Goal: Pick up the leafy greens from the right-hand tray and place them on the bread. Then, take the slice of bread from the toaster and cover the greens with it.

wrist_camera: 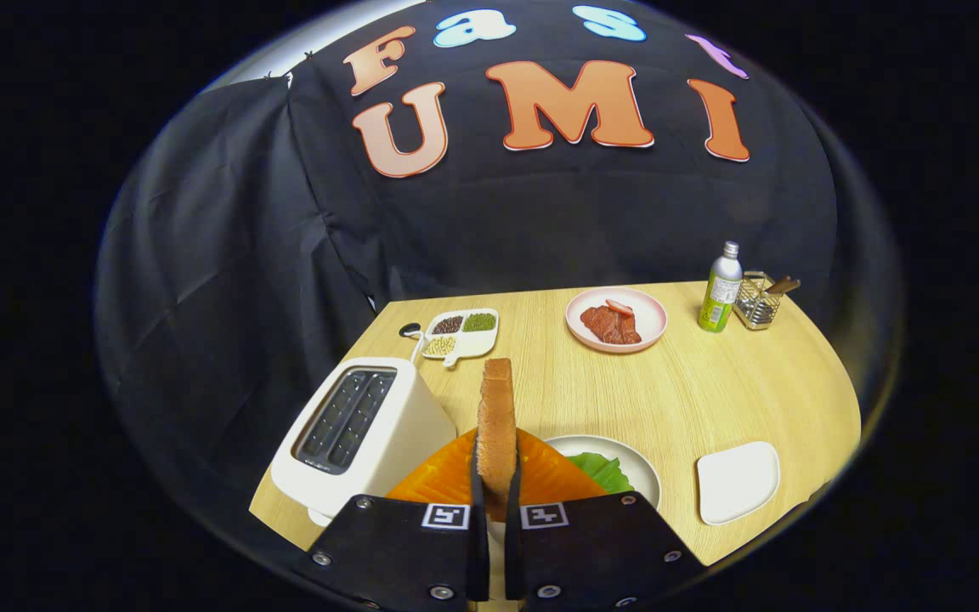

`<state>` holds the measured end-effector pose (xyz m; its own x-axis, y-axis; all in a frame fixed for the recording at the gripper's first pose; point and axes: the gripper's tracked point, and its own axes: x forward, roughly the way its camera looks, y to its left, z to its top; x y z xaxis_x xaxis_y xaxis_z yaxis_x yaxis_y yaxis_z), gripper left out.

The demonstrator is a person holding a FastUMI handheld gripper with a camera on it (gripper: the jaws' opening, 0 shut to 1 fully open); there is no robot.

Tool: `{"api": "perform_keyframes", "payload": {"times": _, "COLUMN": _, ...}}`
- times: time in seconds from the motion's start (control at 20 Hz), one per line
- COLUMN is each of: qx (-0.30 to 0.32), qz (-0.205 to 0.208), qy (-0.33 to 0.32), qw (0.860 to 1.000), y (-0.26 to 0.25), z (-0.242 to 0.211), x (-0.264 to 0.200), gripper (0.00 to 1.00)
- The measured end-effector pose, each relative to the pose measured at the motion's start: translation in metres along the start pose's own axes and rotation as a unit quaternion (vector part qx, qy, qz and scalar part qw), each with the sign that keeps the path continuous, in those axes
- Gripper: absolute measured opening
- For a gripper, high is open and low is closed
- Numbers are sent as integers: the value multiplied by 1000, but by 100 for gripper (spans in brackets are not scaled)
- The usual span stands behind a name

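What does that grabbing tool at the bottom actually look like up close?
The gripper has two broad, flat black plates, each wedge-shaped and fastened with shiny silver screws. Each plate carries a small white square tag printed with a black blocky pattern near its inner edge. Two thin black fingers run forward from the plates.

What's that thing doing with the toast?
A hand-held gripper is making a sandwich. Its two fingers are shut on a slice of bread, held upright on its edge. The toaster beside it has empty slots. Just beyond the fingers, a white plate holds leafy greens, with something orange next to them. The slice is not yet laid over the greens. Farther back on the table sits a pink plate of meat.
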<state>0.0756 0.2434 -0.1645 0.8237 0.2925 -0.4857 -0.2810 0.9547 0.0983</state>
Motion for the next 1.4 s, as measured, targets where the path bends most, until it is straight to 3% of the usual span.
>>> {"api": "perform_keyframes", "payload": {"times": 0.55, "qx": 28, "qz": 47, "qy": 64, "qw": 996, "y": -36, "z": -68, "x": 28, "gripper": 8}}
{"api": "perform_keyframes", "payload": {"times": 0.75, "qx": 31, "qz": 46, "qy": 71, "qw": 996, "y": -56, "z": -74, "x": 33, "gripper": 8}}
{"api": "perform_keyframes", "payload": {"times": 0.95, "qx": 33, "qz": 35, "qy": 86, "qw": 995, "y": -76, "z": -82, "x": 35, "gripper": 14}}
{"api": "perform_keyframes", "payload": {"times": 1.15, "qx": 43, "qz": 29, "qy": 116, "qw": 992, "y": -91, "z": -95, "x": 39, "gripper": 28}}
{"api": "perform_keyframes", "payload": {"times": 1.4, "qx": 41, "qz": 0, "qy": 122, "qw": 992, "y": -112, "z": -100, "x": 41, "gripper": 56}}
